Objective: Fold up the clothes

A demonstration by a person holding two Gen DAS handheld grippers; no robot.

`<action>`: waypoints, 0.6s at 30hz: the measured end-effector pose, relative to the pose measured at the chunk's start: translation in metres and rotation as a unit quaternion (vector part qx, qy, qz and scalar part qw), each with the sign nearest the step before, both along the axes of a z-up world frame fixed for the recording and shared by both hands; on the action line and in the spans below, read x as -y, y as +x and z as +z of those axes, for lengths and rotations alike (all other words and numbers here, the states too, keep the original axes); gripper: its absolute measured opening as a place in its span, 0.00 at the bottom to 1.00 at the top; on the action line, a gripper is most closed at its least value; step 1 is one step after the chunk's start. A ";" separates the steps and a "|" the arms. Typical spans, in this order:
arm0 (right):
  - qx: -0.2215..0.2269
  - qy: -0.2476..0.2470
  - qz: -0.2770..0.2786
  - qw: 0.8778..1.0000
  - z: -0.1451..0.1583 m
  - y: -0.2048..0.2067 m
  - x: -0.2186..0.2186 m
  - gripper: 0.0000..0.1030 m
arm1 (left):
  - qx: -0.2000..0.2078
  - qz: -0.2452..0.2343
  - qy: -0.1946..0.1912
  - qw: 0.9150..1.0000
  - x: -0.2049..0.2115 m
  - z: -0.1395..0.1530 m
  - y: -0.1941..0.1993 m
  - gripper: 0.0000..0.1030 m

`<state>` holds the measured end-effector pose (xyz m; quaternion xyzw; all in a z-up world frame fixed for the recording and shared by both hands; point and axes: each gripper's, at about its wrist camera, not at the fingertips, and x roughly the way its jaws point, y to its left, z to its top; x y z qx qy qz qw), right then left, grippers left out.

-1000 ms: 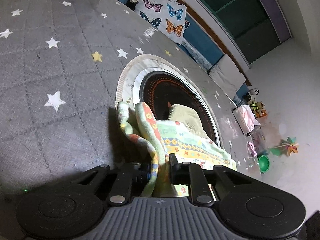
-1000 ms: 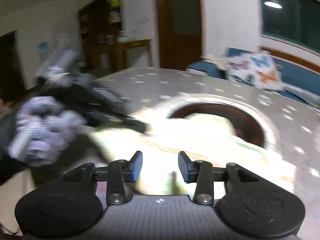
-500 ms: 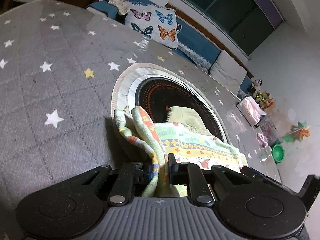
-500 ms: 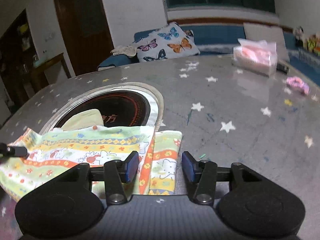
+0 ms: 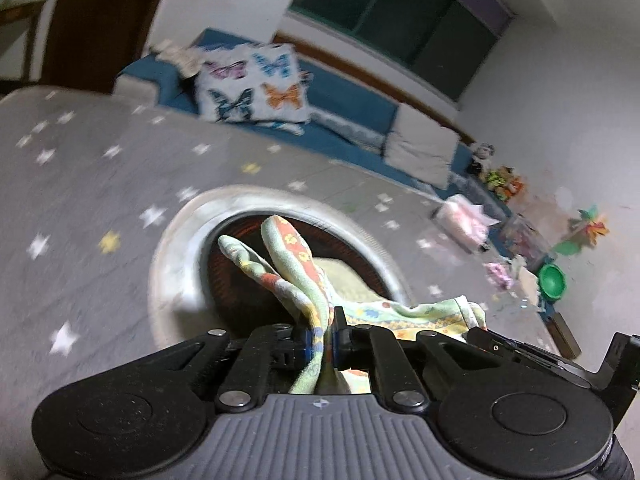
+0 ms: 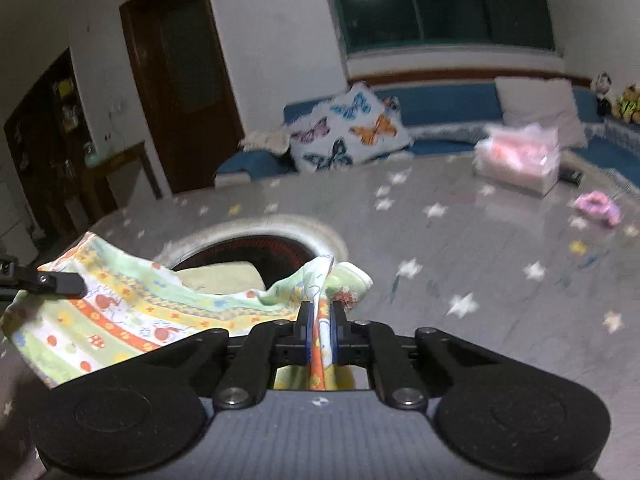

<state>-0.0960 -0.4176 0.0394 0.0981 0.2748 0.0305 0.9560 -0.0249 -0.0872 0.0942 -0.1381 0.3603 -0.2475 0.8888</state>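
Observation:
A patterned cloth [image 6: 120, 312] with green, yellow and orange bands hangs stretched between my two grippers, above the grey star-print table [image 6: 460, 240]. My left gripper [image 5: 320, 336] is shut on one bunched corner of the cloth [image 5: 296, 268]. My right gripper [image 6: 320, 332] is shut on the other corner, and its black body shows at the right of the left wrist view [image 5: 532, 356]. The left gripper's fingertip [image 6: 60, 282] shows at the left of the right wrist view, pinching the cloth. A pale yellow folded piece [image 6: 220, 276] lies under the cloth.
A round dark induction plate with a white rim [image 5: 176, 248] is set in the table, under the cloth. A pink tissue box [image 6: 520, 160] and a pink hair tie [image 6: 598, 208] lie at the far right. A blue sofa with a butterfly pillow [image 6: 344, 136] stands behind.
My right gripper has shut on the cloth's right corner. Both grippers have lifted, raising the cloth off the table and stretching it between them.

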 end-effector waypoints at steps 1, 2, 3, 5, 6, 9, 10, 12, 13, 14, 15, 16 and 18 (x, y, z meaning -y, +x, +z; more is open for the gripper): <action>0.007 -0.002 -0.009 1.000 0.007 -0.004 0.006 0.07 | 0.007 -0.008 0.001 1.000 0.009 0.006 0.002 0.09; 0.013 -0.005 -0.017 1.000 0.014 -0.008 0.013 0.07 | 0.013 -0.015 0.002 1.000 0.018 0.011 0.004 0.09; 0.019 -0.009 -0.026 0.999 0.019 -0.011 0.019 0.07 | 0.018 -0.024 0.003 1.000 0.028 0.015 0.007 0.09; 0.028 -0.019 -0.046 0.998 0.029 -0.016 0.033 0.07 | 0.027 -0.040 0.004 0.999 0.049 0.023 0.014 0.09; 0.031 -0.021 -0.055 0.998 0.033 -0.018 0.040 0.07 | 0.030 -0.047 0.006 0.998 0.059 0.026 0.018 0.09; 0.038 -0.030 -0.087 0.995 0.045 -0.026 0.065 0.07 | 0.034 -0.070 0.009 0.997 0.091 0.029 0.028 0.09; 0.039 -0.036 -0.098 0.994 0.048 -0.028 0.075 0.07 | 0.036 -0.077 0.010 0.996 0.102 0.030 0.032 0.09; 0.037 -0.047 -0.115 0.992 0.050 -0.031 0.089 0.07 | 0.038 -0.089 0.017 0.995 0.121 0.028 0.036 0.09; 0.035 -0.051 -0.123 0.990 0.051 -0.031 0.095 0.07 | 0.039 -0.095 0.020 0.994 0.131 0.026 0.038 0.09; 0.033 -0.054 -0.131 0.989 0.051 -0.032 0.102 0.07 | 0.039 -0.101 0.024 0.994 0.141 0.024 0.040 0.09; 0.032 -0.057 -0.138 0.988 0.051 -0.032 0.110 0.07 | 0.040 -0.107 0.027 0.993 0.150 0.022 0.041 0.09; 0.030 -0.059 -0.146 0.987 0.051 -0.032 0.117 0.07 | 0.041 -0.113 0.031 0.992 0.160 0.021 0.043 0.09; 0.027 -0.059 -0.159 0.985 0.048 -0.032 0.130 0.07 | 0.043 -0.125 0.038 0.990 0.179 0.017 0.047 0.09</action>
